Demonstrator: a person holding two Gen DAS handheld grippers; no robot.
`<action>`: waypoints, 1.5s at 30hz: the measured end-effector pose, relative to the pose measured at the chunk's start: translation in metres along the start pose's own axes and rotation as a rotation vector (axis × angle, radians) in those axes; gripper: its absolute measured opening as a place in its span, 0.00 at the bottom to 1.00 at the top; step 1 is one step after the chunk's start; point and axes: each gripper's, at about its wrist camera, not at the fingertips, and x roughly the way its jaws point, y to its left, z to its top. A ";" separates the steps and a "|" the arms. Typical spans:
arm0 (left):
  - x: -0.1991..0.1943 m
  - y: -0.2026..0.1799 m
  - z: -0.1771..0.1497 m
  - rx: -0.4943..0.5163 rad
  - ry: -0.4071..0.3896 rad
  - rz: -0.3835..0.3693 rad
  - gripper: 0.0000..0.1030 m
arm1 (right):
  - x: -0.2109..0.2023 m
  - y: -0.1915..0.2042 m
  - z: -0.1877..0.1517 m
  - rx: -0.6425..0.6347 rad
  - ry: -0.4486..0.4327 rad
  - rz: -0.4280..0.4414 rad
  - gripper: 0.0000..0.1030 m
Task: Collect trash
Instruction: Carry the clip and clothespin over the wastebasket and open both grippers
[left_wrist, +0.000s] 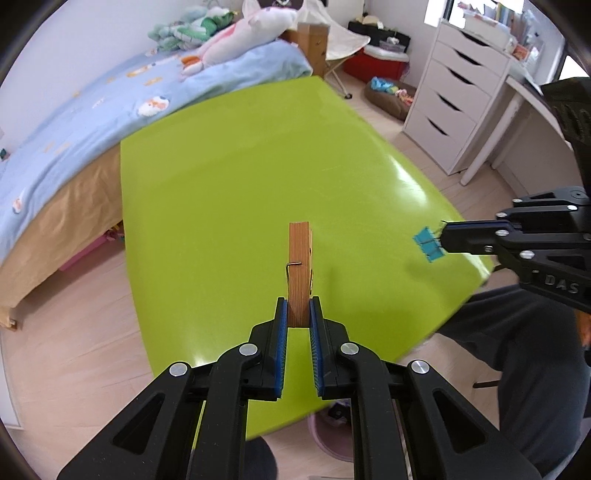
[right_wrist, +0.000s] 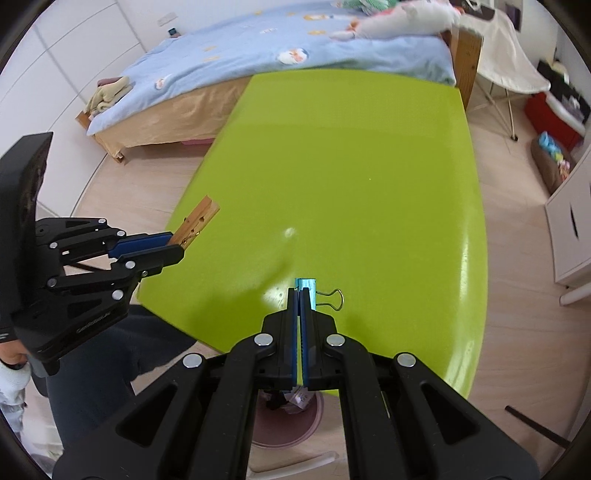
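Note:
My left gripper (left_wrist: 298, 308) is shut on a wooden clothespin (left_wrist: 300, 269) and holds it upright above the green table (left_wrist: 258, 166). It also shows in the right wrist view (right_wrist: 176, 246) with the clothespin (right_wrist: 195, 221) at the table's left edge. My right gripper (right_wrist: 299, 295) is shut on a blue binder clip (right_wrist: 308, 291), its wire handle sticking out to the right. In the left wrist view the right gripper (left_wrist: 445, 240) holds the binder clip (left_wrist: 428, 244) over the table's right edge. A pink trash bin (right_wrist: 291, 417) stands on the floor below the table's near edge.
A bed with a blue cover (left_wrist: 92, 110) runs along the far left side of the table. A white drawer unit (left_wrist: 454, 99) and a desk stand at the right. The pink bin (left_wrist: 328, 435) sits under the table. The person's dark-trousered legs (left_wrist: 517, 350) are close by.

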 end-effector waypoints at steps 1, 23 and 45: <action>-0.004 -0.002 -0.002 -0.001 -0.008 -0.002 0.11 | -0.004 0.003 -0.004 -0.008 -0.008 -0.002 0.01; -0.061 -0.054 -0.106 -0.020 -0.055 -0.034 0.11 | -0.048 0.043 -0.137 -0.059 0.011 0.072 0.01; -0.058 -0.070 -0.125 0.006 -0.014 -0.112 0.11 | -0.052 0.031 -0.148 0.020 -0.020 0.051 0.86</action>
